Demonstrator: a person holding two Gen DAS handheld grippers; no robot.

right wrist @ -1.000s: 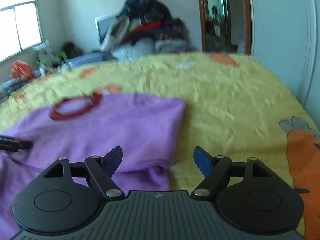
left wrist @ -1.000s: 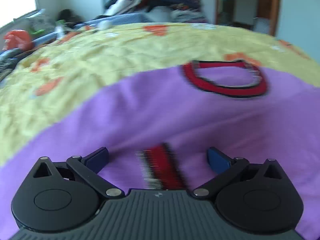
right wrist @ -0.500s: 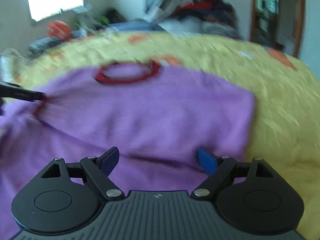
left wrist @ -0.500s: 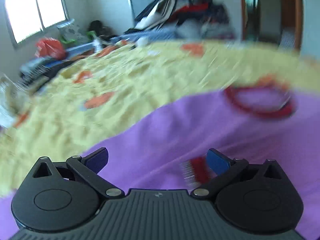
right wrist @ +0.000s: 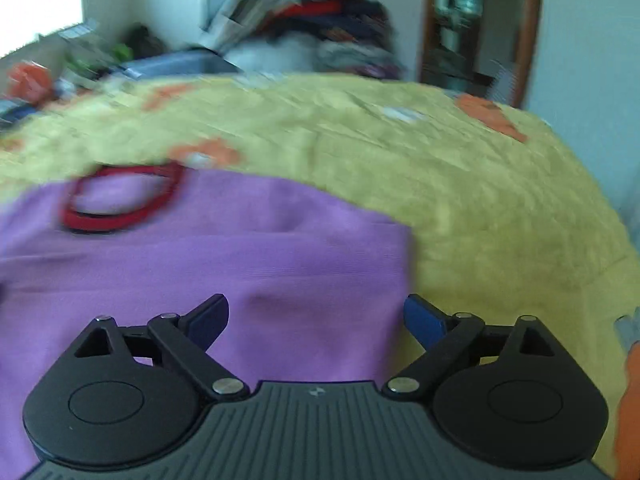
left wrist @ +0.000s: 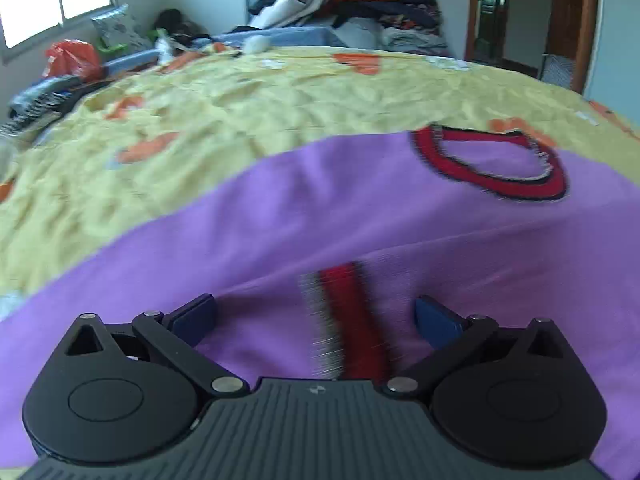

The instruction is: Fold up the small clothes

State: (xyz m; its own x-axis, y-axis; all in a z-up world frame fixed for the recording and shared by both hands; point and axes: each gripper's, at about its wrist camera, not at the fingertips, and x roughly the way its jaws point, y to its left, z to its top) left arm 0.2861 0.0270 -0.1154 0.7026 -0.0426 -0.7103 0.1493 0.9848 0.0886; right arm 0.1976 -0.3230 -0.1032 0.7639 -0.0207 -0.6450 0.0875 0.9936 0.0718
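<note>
The purple shirt (left wrist: 280, 216) lies spread on the bed (left wrist: 200, 92), directly under and ahead of both grippers. Its red-and-black striped cuff (left wrist: 352, 320) sits between the spread fingers of the left gripper (left wrist: 314, 320), which grips nothing. The red collar (left wrist: 492, 164) lies farther ahead. The right gripper (right wrist: 316, 318), also open and empty, hovers over the shirt's right edge (right wrist: 404, 264), beside the yellow, carrot-printed bedsheet (right wrist: 480, 184).
</note>
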